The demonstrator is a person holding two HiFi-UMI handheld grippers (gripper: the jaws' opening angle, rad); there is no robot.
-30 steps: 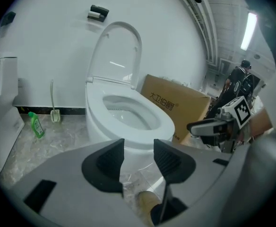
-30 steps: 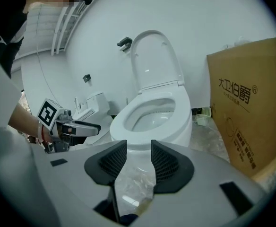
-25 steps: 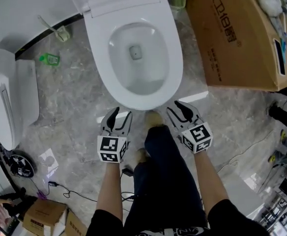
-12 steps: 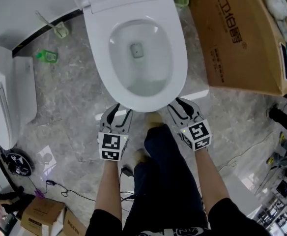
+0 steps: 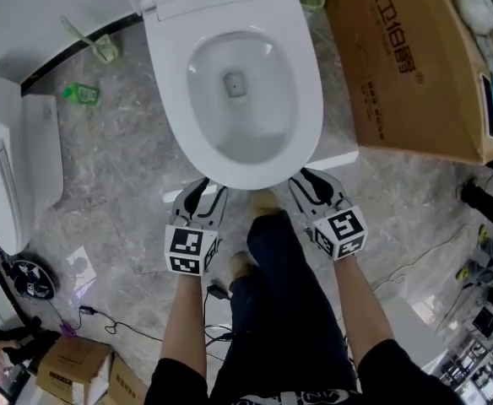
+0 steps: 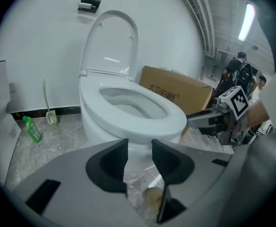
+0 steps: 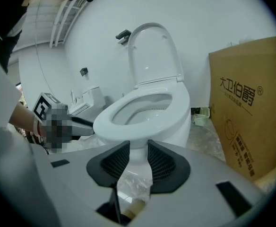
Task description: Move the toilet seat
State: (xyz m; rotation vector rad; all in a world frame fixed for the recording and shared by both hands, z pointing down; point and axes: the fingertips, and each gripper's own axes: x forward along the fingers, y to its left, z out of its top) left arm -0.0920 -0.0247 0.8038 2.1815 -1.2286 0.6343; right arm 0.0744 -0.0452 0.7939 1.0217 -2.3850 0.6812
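Observation:
The white toilet has its seat (image 5: 307, 99) down on the bowl and its lid (image 6: 112, 41) raised against the wall. In the head view both grippers sit low at the front rim of the bowl. My left gripper (image 5: 206, 194) is at the front left and my right gripper (image 5: 312, 184) at the front right. In the left gripper view the seat (image 6: 145, 123) lies just beyond the left gripper (image 6: 139, 151). The right gripper (image 7: 138, 151) faces the seat's front edge (image 7: 121, 124). Both pairs of jaws are closing, with a gap left and nothing between them.
A large cardboard box (image 5: 407, 66) stands right of the toilet. A toilet brush (image 5: 103, 51) and a green bottle (image 5: 84, 98) sit by the wall at left. Another white fixture (image 5: 10, 175) lies at far left. Cables (image 5: 111, 327) trail on the marble floor beside my legs (image 5: 272, 302).
Both grippers have stayed at the front of the bowl, shifting only slightly. Their jaws stand a little narrower than before.

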